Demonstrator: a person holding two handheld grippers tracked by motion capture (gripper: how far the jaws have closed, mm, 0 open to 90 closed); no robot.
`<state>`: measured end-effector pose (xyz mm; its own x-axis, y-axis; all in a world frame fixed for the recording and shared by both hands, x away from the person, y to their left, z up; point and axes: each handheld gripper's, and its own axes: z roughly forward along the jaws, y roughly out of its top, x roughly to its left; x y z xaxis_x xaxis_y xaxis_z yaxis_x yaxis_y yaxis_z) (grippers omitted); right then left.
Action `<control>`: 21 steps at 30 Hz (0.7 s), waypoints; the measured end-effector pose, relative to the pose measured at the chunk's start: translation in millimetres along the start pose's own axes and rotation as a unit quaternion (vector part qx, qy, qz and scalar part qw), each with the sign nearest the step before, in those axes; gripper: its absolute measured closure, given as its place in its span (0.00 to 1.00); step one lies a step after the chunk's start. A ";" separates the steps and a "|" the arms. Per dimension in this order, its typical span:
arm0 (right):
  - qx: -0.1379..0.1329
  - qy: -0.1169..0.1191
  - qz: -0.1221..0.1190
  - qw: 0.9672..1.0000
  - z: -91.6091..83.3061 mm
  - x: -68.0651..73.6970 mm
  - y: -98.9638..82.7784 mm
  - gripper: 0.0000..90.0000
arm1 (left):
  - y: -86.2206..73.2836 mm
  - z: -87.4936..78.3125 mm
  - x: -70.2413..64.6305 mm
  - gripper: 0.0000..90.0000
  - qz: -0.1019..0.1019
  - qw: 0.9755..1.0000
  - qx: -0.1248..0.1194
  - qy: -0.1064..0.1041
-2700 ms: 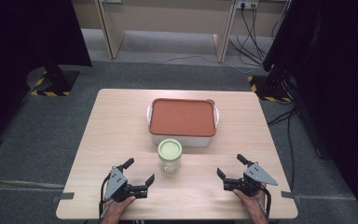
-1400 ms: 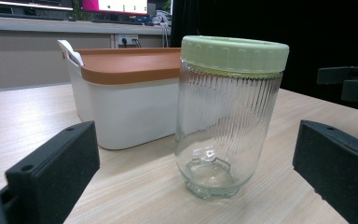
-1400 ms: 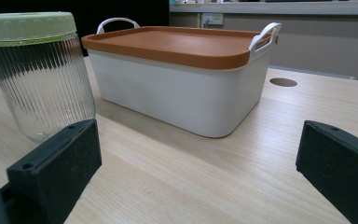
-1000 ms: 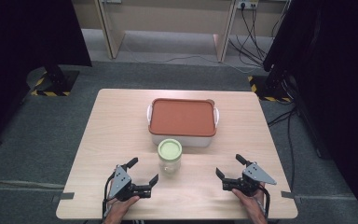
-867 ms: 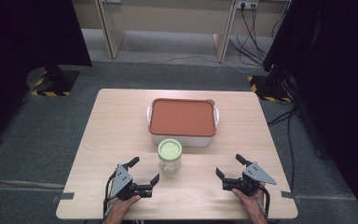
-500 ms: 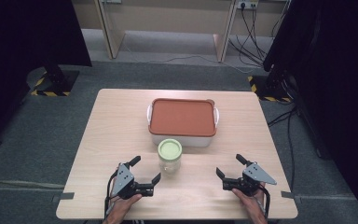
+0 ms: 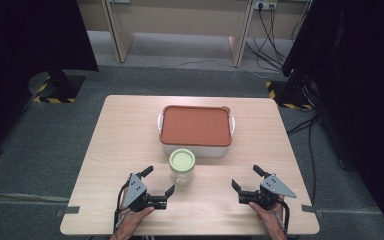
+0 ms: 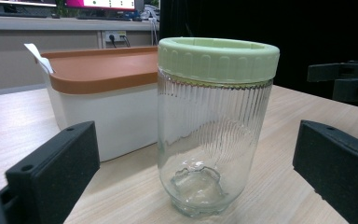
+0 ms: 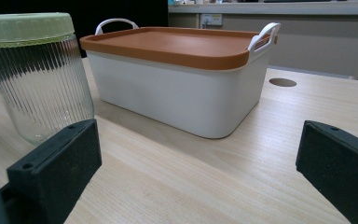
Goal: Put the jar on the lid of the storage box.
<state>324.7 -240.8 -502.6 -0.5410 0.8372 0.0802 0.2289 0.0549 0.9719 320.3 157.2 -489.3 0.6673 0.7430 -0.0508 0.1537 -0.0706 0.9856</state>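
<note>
An empty ribbed glass jar [image 7: 182,168] with a pale green screw lid stands upright on the wooden table, just in front of a white box [image 7: 195,129] with an orange lid and white handles. My left gripper [image 7: 159,181] is open at the jar's near left, low over the table. In the left gripper view the jar [image 8: 214,126] stands close ahead between the spread jaws of the gripper [image 8: 193,179], untouched. My right gripper [image 7: 246,178] is open to the jar's right, holding nothing. In the right gripper view the jar [image 9: 37,74] is at the left and the box [image 9: 177,79] ahead.
The table [image 7: 120,145] has bare wood left and right of the box, and a cable hole [image 9: 283,82] behind the box. My other gripper [image 8: 345,81] shows dark at the right edge of the left gripper view. Grey floor and dark stands surround the table.
My left gripper has crept a little to the right, closer to the jar, still open. The right gripper, jar and box have stayed put.
</note>
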 end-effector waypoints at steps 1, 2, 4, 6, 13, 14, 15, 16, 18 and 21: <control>0.000 0.000 0.000 1.000 0.0 0.0 0.0 0.00 | 0.4 0.4 0.0 0.00 0.000 1.000 0.000 -0.001; 0.000 0.000 0.000 1.000 0.2 0.0 -0.1 0.00 | 1.3 1.3 0.1 0.00 0.002 1.000 0.000 -0.002; 0.001 0.000 0.000 1.000 0.3 0.2 -0.2 0.00 | 2.2 2.5 0.3 0.00 0.002 1.000 -0.001 -0.002; 0.000 0.001 0.000 1.000 0.2 0.3 0.0 0.00 | 3.0 4.6 0.8 0.00 0.003 1.000 0.000 -0.002; 0.000 0.001 0.001 1.000 -0.1 -0.1 0.0 0.00 | 7.0 8.4 -0.5 0.00 0.004 1.000 -0.006 -0.006; 0.000 0.001 0.000 1.000 0.0 0.1 -0.1 0.00 | 7.1 8.8 -0.4 0.00 0.003 1.000 -0.006 -0.006; 0.001 0.001 0.000 1.000 0.1 0.2 -0.1 0.00 | 7.3 9.1 -0.4 0.00 0.004 1.000 -0.006 -0.006; 0.001 0.001 0.000 1.000 0.1 0.3 0.0 0.00 | 7.5 9.6 -0.4 0.00 0.004 1.000 -0.006 -0.006; 0.000 0.001 -0.001 1.000 0.1 0.3 0.1 0.00 | 8.4 11.0 -0.2 0.00 0.004 1.000 -0.006 -0.007; 0.000 0.001 0.001 1.000 0.1 0.0 -0.1 0.00 | 8.9 13.4 -0.5 0.00 0.003 1.000 -0.005 -0.008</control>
<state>324.7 -240.7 -502.7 -0.5425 0.8360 0.0821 0.2302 0.0539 0.9716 331.2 147.2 -482.7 0.6795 0.7321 -0.0469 0.1420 -0.0686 0.9875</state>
